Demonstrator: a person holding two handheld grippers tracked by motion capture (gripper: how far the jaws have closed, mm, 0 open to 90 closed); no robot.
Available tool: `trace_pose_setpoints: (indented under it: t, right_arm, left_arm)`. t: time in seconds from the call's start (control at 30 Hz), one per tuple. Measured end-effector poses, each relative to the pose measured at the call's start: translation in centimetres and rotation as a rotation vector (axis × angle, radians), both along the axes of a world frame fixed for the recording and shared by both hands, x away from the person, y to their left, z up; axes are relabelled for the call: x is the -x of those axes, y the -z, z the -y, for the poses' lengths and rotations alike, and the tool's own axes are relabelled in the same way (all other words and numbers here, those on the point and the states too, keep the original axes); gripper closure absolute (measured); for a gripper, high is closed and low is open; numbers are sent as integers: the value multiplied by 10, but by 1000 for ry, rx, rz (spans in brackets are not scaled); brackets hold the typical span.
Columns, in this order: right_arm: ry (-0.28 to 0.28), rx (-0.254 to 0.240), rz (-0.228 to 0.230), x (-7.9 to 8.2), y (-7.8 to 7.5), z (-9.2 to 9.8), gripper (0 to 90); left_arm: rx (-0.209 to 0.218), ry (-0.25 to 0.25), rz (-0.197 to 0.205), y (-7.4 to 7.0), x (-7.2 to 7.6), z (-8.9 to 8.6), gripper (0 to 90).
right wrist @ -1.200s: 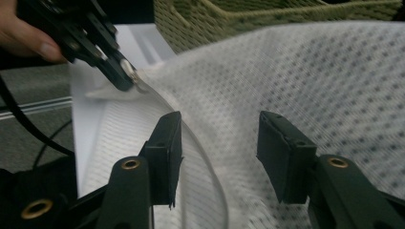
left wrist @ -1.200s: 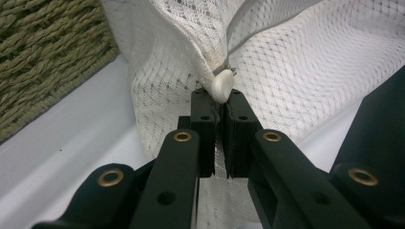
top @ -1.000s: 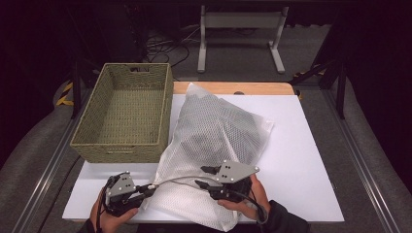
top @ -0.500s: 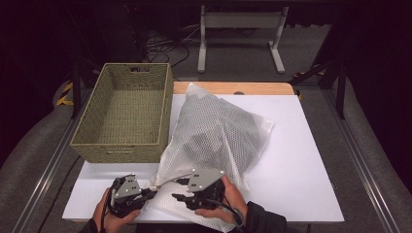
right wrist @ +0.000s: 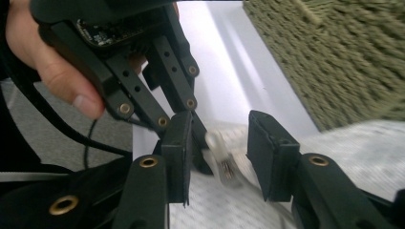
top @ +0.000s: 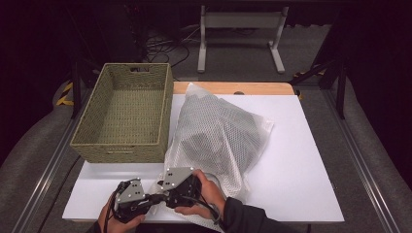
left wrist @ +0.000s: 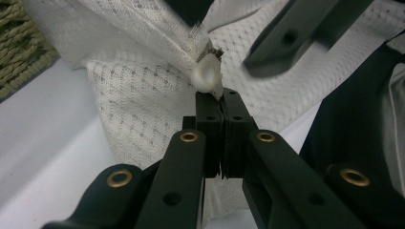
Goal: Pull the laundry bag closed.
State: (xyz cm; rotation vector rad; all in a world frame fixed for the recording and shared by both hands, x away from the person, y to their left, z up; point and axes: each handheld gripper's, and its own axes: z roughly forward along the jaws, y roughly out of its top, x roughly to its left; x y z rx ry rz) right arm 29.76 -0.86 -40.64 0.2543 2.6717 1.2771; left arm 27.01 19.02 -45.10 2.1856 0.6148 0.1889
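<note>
A white mesh bag (top: 218,136) stuffed with dark cloth lies on the white table (top: 291,170). Its near corner carries a zip with a pearly white pull (left wrist: 206,78). My left gripper (top: 154,198) (left wrist: 222,95) is shut on the thin edge of the bag right below that pull. My right gripper (top: 164,193) (right wrist: 220,124) points at the left one from close by. Its jaws have just been closing and stand open, with the zip pull (right wrist: 214,141) between the pads and touching neither.
An empty woven basket (top: 126,111) stands at the left, touching the bag. Its wall (right wrist: 334,62) runs close beside my right gripper. Bare white table lies to the right of the bag. A metal stand (top: 238,29) is on the floor beyond.
My right gripper has slid left along the bag's near edge until it meets the left gripper. The left gripper has stayed in place.
</note>
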Motion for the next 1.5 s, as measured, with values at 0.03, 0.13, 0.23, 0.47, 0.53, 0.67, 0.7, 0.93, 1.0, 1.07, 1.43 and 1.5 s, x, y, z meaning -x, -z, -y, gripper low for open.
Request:
trace_pose_setpoints:
  t: [0.03,0.13,0.23,0.47,0.53,0.67,0.7,0.93,1.0,1.07,1.43,1.5]
  right_arm:
    - [-2,5,1,0,2,-3,635]
    - [-7,21,3,-2,6,-8,675]
    - [-8,26,-12,-7,10,-8,767]
    - [-26,28,15,-4,10,-2,827]
    - [-27,21,18,-3,8,2,830]
    - [-31,31,34,2,5,8,831]
    - [-25,27,29,3,5,11,829]
    - [0,18,23,4,9,21,810]
    - [4,28,18,3,12,21,813]
    - [5,41,6,2,14,19,812]
    - [29,53,34,1,14,11,772]
    - [35,56,36,1,14,11,782]
  left_arm:
    - [7,3,-3,0,0,0,880]
    - [9,4,-10,1,1,0,880]
    - [34,0,-27,1,0,-3,881]
    - [15,-1,-16,1,0,-3,883]
    - [-10,-17,-7,2,-1,-4,883]
    - [3,-34,2,-1,-1,-8,883]
    - [4,-33,3,-2,-1,-8,883]
    - [50,-66,30,-11,1,-17,883]
    - [73,-71,33,-13,2,-19,883]
    - [62,-64,32,-12,3,-16,883]
    - [33,-32,29,-13,4,-12,883]
    - [25,-37,31,-13,5,-12,883]
